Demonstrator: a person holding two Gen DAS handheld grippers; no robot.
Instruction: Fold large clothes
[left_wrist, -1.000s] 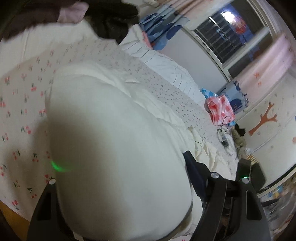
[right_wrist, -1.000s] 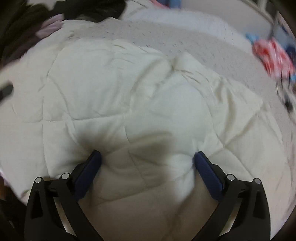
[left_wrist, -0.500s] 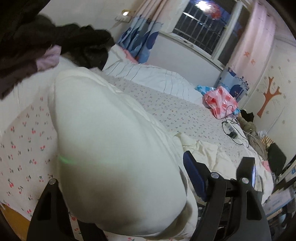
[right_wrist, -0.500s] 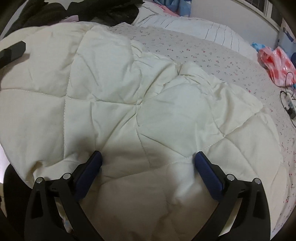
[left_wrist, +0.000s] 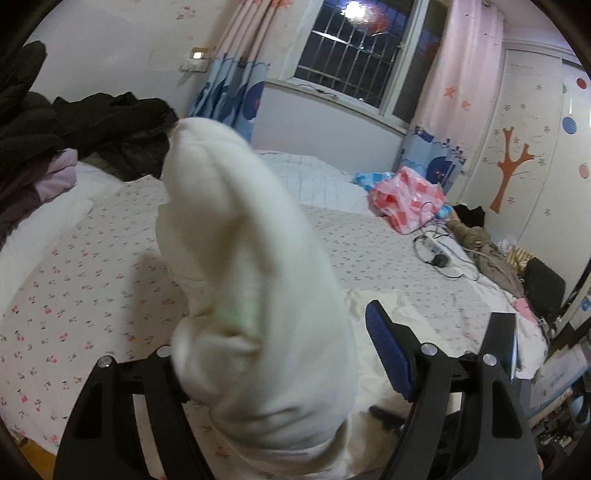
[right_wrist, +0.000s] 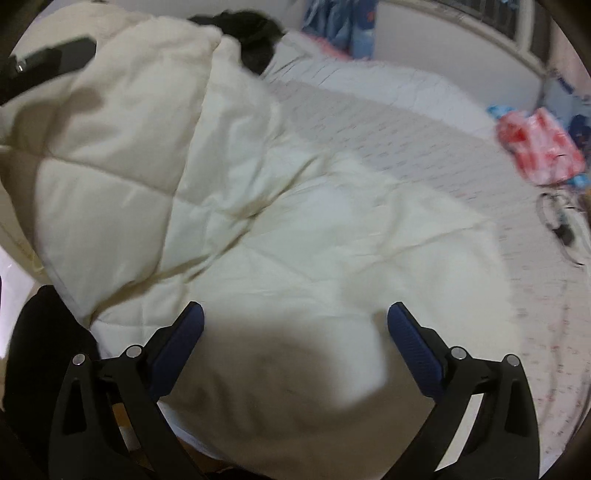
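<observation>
A large cream quilted garment (right_wrist: 280, 206) lies spread on the bed. In the left wrist view a thick fold of it (left_wrist: 251, 280) stands up between the wide-apart fingers of my left gripper (left_wrist: 277, 332), hiding the left fingertip; whether the jaws press on it I cannot tell. My right gripper (right_wrist: 295, 317) is open with its blue pads (right_wrist: 406, 332) just above the garment's near part, holding nothing. The left gripper's black body (right_wrist: 51, 59) shows at the top left of the right wrist view, behind a raised flap.
The bed has a cherry-print sheet (left_wrist: 81, 280). Dark clothes (left_wrist: 92, 129) are piled at its far left. A pink-red plastic bag (left_wrist: 406, 195) and a power strip with cables (left_wrist: 439, 254) lie at the far right. A window and curtains stand behind.
My left gripper has lifted and tilted up, raising the fold of the garment off the bed. The flap on the left has risen in the right wrist view. The right gripper stays open.
</observation>
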